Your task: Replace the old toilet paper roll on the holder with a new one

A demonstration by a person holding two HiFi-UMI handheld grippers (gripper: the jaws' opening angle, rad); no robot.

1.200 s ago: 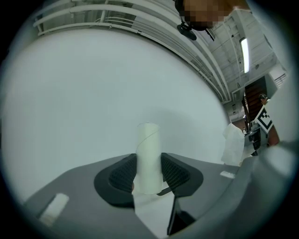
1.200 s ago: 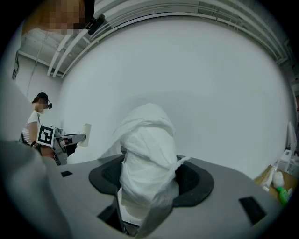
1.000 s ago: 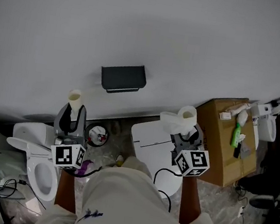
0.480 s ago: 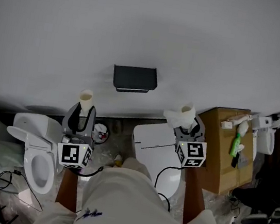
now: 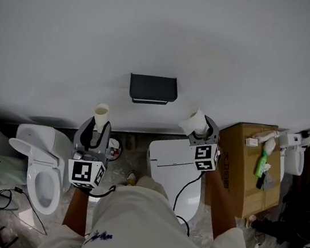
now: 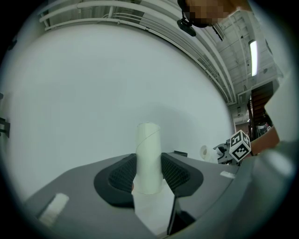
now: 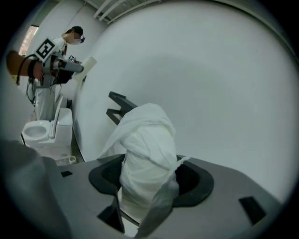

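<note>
**Cardboard tube point(image 6: 148, 156) and fresh roll point(image 7: 147, 154), both held short of the holder point(image 5: 153, 89)**

Only the left gripper view shows the bare tube full length. It stands upright, pinched between the narrowly parted pads point(image 6: 122, 175) of the left gripper point(image 5: 97, 128). The head view gives just its open top, left of centre. The right gripper view shows the right gripper point(image 5: 200, 132) clamped wide on the roll, with loose tissue draped over it (from the head it reads as a white lump, right of centre).

The black holder is fixed to the white wall point(image 5: 157, 28) at frame centre, above and between both grippers and apart from each. Bare wall fills the upper half. An open toilet point(image 5: 41, 173) sits below the left gripper and a closed toilet point(image 5: 174, 167) below the right. A brown box point(image 5: 247, 163) stands just beside the closed toilet on its right.
</note>
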